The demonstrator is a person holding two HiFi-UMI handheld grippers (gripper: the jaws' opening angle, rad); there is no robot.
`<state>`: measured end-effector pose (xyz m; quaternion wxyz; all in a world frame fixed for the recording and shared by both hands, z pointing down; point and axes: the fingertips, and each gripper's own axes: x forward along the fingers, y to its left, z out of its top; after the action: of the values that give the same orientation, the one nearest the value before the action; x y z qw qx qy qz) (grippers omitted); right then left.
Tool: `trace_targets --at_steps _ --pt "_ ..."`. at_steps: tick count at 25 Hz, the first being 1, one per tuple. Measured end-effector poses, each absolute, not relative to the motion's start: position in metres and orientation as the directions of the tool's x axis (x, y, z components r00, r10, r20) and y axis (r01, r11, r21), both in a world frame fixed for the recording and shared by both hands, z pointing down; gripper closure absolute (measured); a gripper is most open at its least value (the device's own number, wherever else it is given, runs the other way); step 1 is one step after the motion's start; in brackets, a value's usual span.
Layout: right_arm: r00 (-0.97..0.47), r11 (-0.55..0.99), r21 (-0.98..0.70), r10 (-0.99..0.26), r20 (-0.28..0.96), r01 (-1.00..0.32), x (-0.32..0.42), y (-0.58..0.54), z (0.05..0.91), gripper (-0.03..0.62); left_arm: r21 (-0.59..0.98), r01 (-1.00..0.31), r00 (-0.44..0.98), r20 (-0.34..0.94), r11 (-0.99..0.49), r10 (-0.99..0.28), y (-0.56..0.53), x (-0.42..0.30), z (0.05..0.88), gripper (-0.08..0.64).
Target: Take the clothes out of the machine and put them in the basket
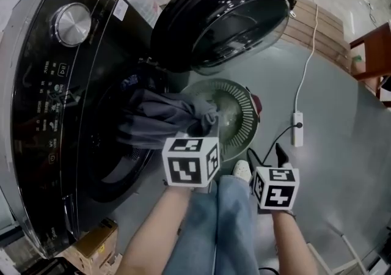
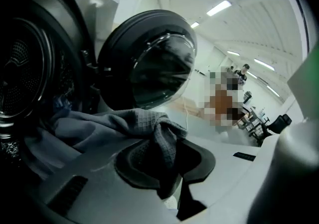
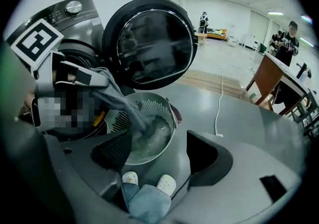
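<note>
Left hand-held gripper (image 2: 168, 166): jaws pressed together, pinching a bunched fold of the dark grey waffle-weave garment (image 2: 99, 123). Right hand-held gripper (image 3: 159, 156): jaws spread, nothing between them, hanging over the floor near my white shoes and the basket's near side. From the head view, the pinch point sits above the near rim of the pale round slotted plastic basket (image 1: 247, 109), which stands on the grey floor right in front of the machine. The garment (image 1: 159, 118) runs from there back into the round drum opening (image 1: 116, 164) of the black front-loading washing machine (image 1: 43, 84), so I judge it only partly out. In the right gripper view one end hangs down into the basket (image 3: 167, 113); something pale lies at the bottom, can't tell what. The round glass door (image 1: 226, 11) is swung wide open above the basket. Risks: the end in the drum may catch on the opening's lip, and pulling harder could slip the fold from the pinch. Letting go now would likely leave the cloth draped over the rim and sliding to the floor. A taut drag across the rim could tip or shove the light basket. White power strip (image 1: 297, 128) with its cable lies near my feet, a trip hazard if I step back.
</note>
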<state>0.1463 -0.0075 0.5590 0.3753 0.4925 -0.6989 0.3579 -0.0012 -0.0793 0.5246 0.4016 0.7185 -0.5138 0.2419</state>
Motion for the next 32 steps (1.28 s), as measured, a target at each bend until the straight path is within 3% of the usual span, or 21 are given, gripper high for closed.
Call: trace_targets --at_steps 7,15,16,18,20,32 --pt "-0.202 0.210 -0.120 -0.427 0.881 -0.970 0.168 -0.008 0.562 0.255 0.397 -0.878 0.479 0.711 -0.268 -0.515 -0.080 0.049 0.513 0.500" --pt "-0.183 0.204 -0.103 -0.427 0.885 -0.974 0.180 -0.017 0.570 0.261 0.353 -0.915 0.404 0.811 -0.197 -0.423 -0.063 0.035 0.564 0.485" --pt "-0.183 0.202 -0.104 -0.427 0.886 -0.974 0.180 -0.018 0.571 0.261 0.344 -0.919 0.394 0.821 -0.194 -0.413 -0.060 0.031 0.571 0.451" --pt "-0.185 0.201 -0.107 -0.423 0.887 -0.974 0.177 -0.018 0.575 0.261 0.346 -0.921 0.390 0.829 -0.181 -0.401 -0.055 0.026 0.583 0.280" --pt "-0.187 0.207 -0.108 -0.414 0.891 -0.972 0.174 -0.017 0.579 0.261 0.331 -0.927 0.376 0.838 -0.178 -0.396 -0.052 0.020 0.591 0.185" --pt "-0.216 0.278 -0.110 -0.384 0.898 -0.954 0.141 -0.018 0.591 0.270 0.097 -0.973 0.183 0.877 -0.211 -0.444 -0.049 -0.068 0.607 0.080"
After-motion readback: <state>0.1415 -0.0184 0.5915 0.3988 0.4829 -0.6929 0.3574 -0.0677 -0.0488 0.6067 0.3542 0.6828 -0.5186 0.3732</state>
